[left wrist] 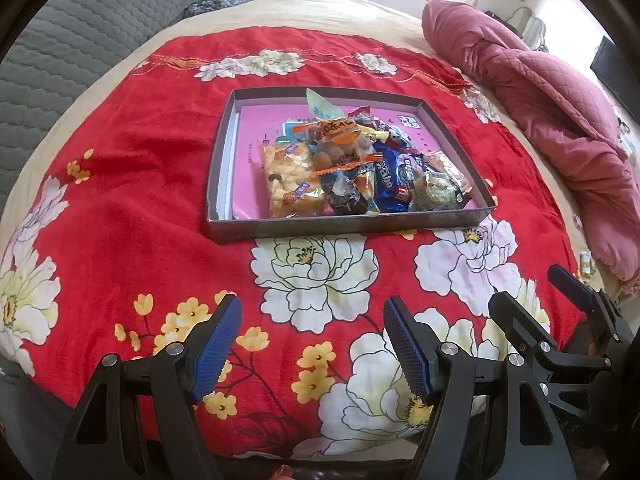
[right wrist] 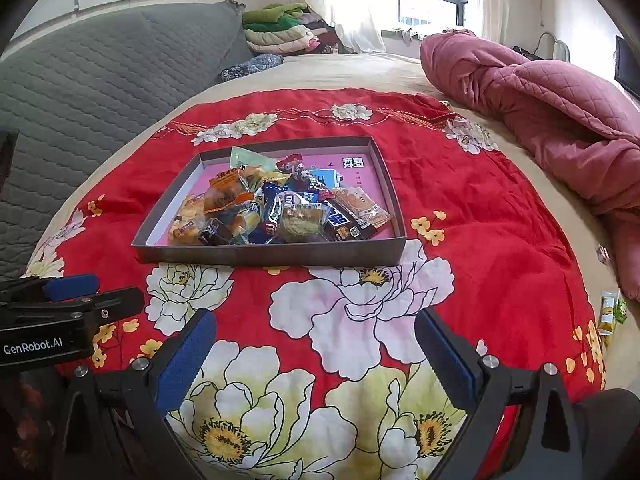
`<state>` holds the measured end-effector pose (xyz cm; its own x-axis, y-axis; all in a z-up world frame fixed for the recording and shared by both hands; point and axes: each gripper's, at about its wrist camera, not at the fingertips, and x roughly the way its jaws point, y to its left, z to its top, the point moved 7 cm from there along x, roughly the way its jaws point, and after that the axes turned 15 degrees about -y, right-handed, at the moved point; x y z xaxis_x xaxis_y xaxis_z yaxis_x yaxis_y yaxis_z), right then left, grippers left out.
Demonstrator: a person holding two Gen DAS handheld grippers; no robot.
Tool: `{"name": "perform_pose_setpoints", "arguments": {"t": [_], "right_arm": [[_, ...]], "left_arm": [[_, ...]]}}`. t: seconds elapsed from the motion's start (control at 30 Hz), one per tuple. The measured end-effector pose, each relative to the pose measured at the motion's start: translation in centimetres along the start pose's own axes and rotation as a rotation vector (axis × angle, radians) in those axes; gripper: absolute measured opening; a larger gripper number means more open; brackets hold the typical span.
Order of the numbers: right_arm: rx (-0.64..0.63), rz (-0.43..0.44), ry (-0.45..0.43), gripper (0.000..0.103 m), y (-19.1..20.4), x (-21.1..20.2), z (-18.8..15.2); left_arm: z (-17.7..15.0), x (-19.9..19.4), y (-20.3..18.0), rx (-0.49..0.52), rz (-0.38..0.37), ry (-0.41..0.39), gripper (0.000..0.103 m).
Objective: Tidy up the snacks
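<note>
A shallow grey tray [left wrist: 348, 229] holding a heap of wrapped snacks [left wrist: 360, 168] rests on a red floral blanket [left wrist: 140, 208] spread over the bed. The left gripper [left wrist: 312, 344] and right gripper [right wrist: 316, 356] hover side by side near the tray's front wall (jaws spread on both, nothing between them). A pink quilt [right wrist: 540, 92] lies bunched at the right.

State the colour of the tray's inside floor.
Pink, with some printing; the tray shows it best in the left wrist view.
</note>
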<state>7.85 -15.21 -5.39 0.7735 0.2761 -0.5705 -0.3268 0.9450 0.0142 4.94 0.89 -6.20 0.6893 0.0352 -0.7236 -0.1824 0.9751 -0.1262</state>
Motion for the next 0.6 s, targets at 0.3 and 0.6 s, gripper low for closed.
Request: {"name": "perform_pose_setpoints", "arguments": {"t": [0.3,0.6], "right_arm": [[-0.005,0.006,-0.001,0.1,0.24,0.08,-0.01],[-0.002,0.006,-0.006,0.1,0.2,0.06,0.13]], "left_arm": [[0.03,-0.08,0.0,0.01,0.002,-0.003,0.075],[-0.01,-0.04,0.21,0.009,0.01,-0.003,0.075]]}}
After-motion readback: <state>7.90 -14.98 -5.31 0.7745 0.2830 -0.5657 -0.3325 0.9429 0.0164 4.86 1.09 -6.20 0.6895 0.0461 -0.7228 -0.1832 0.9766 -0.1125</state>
